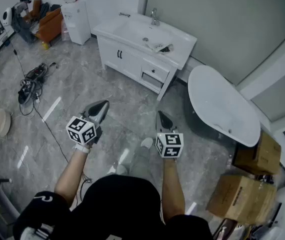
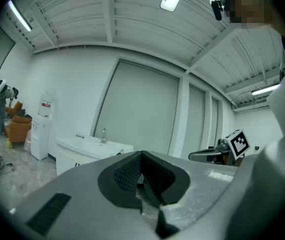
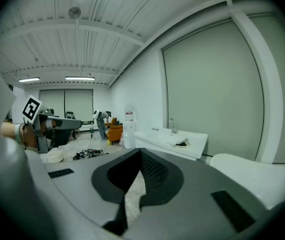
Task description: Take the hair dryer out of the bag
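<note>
Both tongs clenched, nothing between them: left gripper (image 1: pixel 101 105) and right gripper (image 1: pixel 161 115), two in all, over the floor (image 1: pixel 72 96). I count one vanity (image 1: pixel 127 31), one tub (image 1: pixel 222 104) and two boxes (image 1: pixel 258 155), part hidden. A dark bundle (image 1: pixel 162 48) on the vanity top is too small to call bag or dryer.

Left tongs (image 1: pixel 101 108), right tongs (image 1: pixel 162 117) over grey floor (image 1: pixel 127 96)

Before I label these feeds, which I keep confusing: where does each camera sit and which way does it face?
Head view: on the person's head, looking steeply down at left claw, right claw, forearms, vanity.
Left gripper view: on the left claw, facing the vanity; own shut jaws, right claw beside.
Right gripper view: on the right claw, facing vanity and bathtub; own shut jaws.
Shared: all see the vanity.
</note>
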### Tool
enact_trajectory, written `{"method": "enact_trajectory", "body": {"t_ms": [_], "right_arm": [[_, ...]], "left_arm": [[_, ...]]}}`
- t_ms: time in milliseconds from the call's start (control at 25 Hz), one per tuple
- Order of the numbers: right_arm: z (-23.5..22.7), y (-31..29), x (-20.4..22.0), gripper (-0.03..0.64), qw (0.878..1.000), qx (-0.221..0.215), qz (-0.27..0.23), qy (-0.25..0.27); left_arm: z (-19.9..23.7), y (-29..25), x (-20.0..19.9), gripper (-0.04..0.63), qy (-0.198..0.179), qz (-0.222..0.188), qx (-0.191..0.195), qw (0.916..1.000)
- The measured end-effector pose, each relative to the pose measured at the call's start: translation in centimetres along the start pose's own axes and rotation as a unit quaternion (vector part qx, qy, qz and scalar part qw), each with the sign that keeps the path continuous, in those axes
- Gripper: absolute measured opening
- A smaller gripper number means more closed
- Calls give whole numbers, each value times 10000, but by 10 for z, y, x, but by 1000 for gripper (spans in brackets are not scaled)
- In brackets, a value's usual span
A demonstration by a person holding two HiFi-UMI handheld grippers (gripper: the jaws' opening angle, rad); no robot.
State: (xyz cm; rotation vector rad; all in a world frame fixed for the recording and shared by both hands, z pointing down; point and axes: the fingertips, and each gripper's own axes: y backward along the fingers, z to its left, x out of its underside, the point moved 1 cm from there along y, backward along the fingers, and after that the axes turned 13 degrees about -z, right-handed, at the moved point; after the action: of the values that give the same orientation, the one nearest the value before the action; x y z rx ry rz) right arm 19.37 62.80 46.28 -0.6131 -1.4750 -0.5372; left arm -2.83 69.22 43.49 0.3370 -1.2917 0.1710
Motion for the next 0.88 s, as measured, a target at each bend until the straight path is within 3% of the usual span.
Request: {"method": "enact_trajectory", "body": {"t_ms": [400, 640, 880], "right_arm": [[-53, -49, 14, -5, 10000, 28, 87, -40], [-111, -115, 23, -3, 9998, 72, 181, -110], [-171, -182, 8, -5, 9998, -11, 168, -132]], "left_arm": [[28, -65, 21, -3, -35, 153, -121, 9998], [60, -148, 36, -3, -14, 325, -93, 9994], [85, -241, 25, -2, -100, 316, -57, 9994]]}}
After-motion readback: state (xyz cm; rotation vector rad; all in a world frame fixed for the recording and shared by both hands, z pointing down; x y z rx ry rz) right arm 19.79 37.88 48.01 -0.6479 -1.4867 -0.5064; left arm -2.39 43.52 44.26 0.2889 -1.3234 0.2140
